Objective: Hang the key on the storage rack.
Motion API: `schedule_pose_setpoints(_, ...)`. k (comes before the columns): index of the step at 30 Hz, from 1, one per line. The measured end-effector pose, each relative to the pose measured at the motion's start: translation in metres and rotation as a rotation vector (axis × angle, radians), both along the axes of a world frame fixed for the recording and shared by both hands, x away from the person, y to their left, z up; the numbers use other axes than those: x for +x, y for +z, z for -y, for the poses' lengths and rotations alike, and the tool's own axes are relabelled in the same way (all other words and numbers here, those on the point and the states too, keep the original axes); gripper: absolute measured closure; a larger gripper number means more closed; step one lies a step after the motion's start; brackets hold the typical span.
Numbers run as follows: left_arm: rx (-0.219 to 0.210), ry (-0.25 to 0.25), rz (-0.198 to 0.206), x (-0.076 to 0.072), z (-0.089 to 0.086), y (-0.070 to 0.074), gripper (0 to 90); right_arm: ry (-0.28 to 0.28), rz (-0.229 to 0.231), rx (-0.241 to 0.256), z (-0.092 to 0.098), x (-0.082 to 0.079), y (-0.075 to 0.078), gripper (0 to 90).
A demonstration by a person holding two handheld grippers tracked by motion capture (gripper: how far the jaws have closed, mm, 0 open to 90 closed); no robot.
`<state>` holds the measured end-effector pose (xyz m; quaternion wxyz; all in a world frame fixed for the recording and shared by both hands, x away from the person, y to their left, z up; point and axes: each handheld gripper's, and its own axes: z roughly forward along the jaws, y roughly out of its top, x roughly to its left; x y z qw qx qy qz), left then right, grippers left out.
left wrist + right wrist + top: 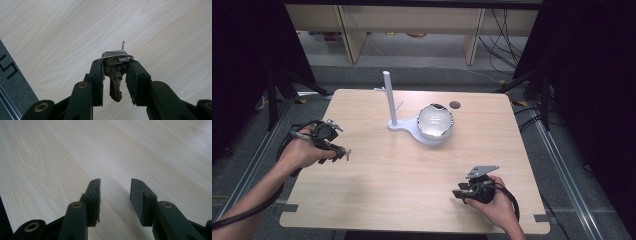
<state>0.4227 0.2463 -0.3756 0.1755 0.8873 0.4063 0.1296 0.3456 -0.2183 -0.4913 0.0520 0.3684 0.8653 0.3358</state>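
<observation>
In the left gripper view my left gripper is shut on a bunch of silver keys; the key heads sit between the jaw tips, one blade hangs down toward the camera and a ring shows at the right. In the high view that gripper hovers over the table's left side with the keys at its tip. My right gripper lies low near the front right, open with nothing between its jaws. A white stand with an upright post and a small side hook rises at the table's back centre.
A shiny round bowl-like object rests on the stand's white base. A dark round hole marks the tabletop behind it. The light wooden table has grey floor, rails and cables around it, and shelving stands at the back.
</observation>
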Motion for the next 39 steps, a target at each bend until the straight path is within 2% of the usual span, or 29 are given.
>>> schedule_pose_setpoints(3, -0.012, -0.001, 0.026, 0.006, 0.004, 0.005, 67.0, -0.002, 0.007, -0.004, 0.001, 0.0, 0.0, 61.0)
schedule_pose_setpoints(5, -0.012, -0.01, 0.064, 0.012, 0.009, 0.011, 67.0, 0.007, 0.021, 0.002, 0.002, 0.001, 0.0, 61.0)
schedule_pose_setpoints(6, -0.012, -0.01, 0.064, 0.012, 0.009, 0.011, 67.0, 0.007, 0.021, 0.002, 0.002, 0.001, 0.0, 61.0)
schedule_pose_setpoints(8, -0.02, -0.01, 0.097, 0.015, 0.013, 0.015, 67.0, 0.006, 0.04, 0.01, 0.002, 0.002, -0.002, 61.0)
schedule_pose_setpoints(10, -0.025, -0.018, 0.129, 0.018, 0.017, 0.018, 67.0, -0.006, 0.012, 0.014, 0.001, 0.0, -0.001, 61.0)
schedule_pose_setpoints(11, -0.025, -0.018, 0.129, 0.018, 0.017, 0.018, 67.1, -0.009, 0.004, 0.016, 0.001, 0.0, -0.001, 61.0)
schedule_pose_setpoints(18, -0.034, -0.035, 0.208, 0.025, 0.024, 0.023, 67.0, 0.007, 0.023, 0.001, 0.002, 0.001, -0.001, 61.0)
schedule_pose_setpoints(19, -0.035, -0.036, 0.236, 0.027, 0.025, 0.025, 67.1, 0.007, 0.02, 0.004, 0.002, 0.001, -0.001, 61.0)
schedule_pose_setpoints(28, -0.029, -0.044, 0.267, 0.041, 0.032, 0.036, 67.1, -0.004, 0.013, 0.0, 0.001, 0.001, -0.001, 61.0)
schedule_pose_setpoints(29, -0.027, -0.046, 0.273, 0.045, 0.035, 0.037, 67.0, 0.01, 0.035, 0.0, 0.002, 0.002, -0.002, 61.0)
schedule_pose_setpoints(31, -0.034, -0.043, 0.286, 0.05, 0.038, 0.038, 67.0, 0.006, 0.027, 0.004, 0.002, 0.002, -0.001, 61.0)
schedule_pose_setpoints(35, -0.038, -0.039, 0.281, 0.061, 0.044, 0.043, 67.0, -0.002, 0.009, 0.005, 0.002, 0.001, -0.001, 61.0)
schedule_pose_setpoints(39, -0.034, -0.035, 0.284, 0.069, 0.048, 0.05, 67.0, 0.0, 0.016, 0.003, 0.002, 0.001, -0.001, 61.0)
